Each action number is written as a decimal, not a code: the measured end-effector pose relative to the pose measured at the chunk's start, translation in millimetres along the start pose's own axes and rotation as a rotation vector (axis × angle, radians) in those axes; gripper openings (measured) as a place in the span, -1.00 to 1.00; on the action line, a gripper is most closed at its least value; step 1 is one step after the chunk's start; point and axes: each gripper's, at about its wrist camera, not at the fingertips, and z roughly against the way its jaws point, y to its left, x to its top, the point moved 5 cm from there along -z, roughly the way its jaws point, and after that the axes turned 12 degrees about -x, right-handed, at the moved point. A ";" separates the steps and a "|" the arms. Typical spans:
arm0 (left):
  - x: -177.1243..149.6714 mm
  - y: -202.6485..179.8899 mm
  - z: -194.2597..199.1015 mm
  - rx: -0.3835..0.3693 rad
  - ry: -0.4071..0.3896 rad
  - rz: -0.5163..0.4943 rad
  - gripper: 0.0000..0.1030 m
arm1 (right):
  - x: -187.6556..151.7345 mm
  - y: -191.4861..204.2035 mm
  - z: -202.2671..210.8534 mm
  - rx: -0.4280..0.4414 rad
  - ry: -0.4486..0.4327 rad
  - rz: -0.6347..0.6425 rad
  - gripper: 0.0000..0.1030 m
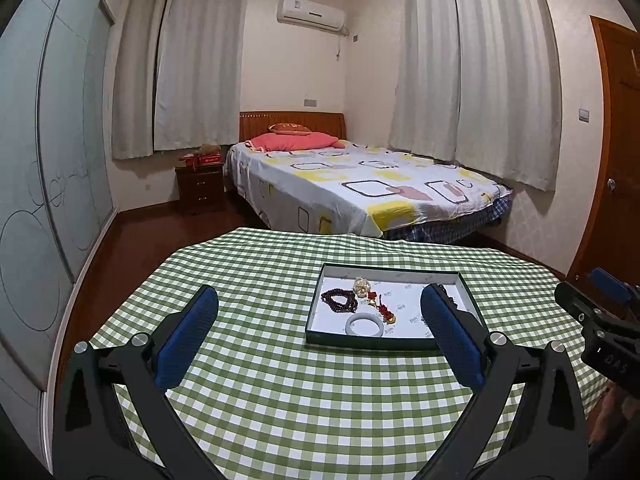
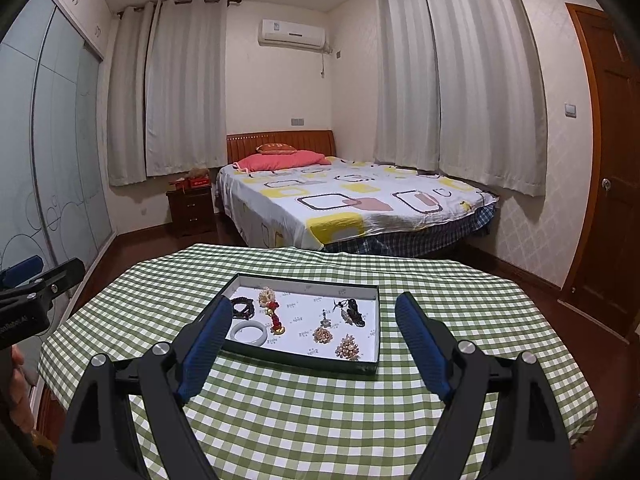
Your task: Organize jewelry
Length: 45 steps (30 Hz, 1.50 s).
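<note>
A shallow dark-rimmed tray with a white floor sits on the green checked table. In it lie a dark bead bracelet, a white jade bangle, a cream and red tasselled ornament, a dark pendant and gold clusters. My left gripper is open and empty, held above the table in front of the tray. My right gripper is open and empty, also in front of the tray.
The green checked tablecloth covers a round table. Beyond it stand a bed, a dark nightstand, glass wardrobe doors at left and a wooden door at right.
</note>
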 end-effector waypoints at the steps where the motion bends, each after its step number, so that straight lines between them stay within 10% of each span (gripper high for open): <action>1: -0.2 0.0 -0.1 -0.001 0.000 0.000 0.92 | 0.2 0.1 1.0 0.000 -0.001 -0.001 0.57; 45: 0.8 2.6 2.1 0.002 -0.009 -0.001 0.92 | 2.6 -3.1 5.0 -0.002 -0.009 -0.004 0.58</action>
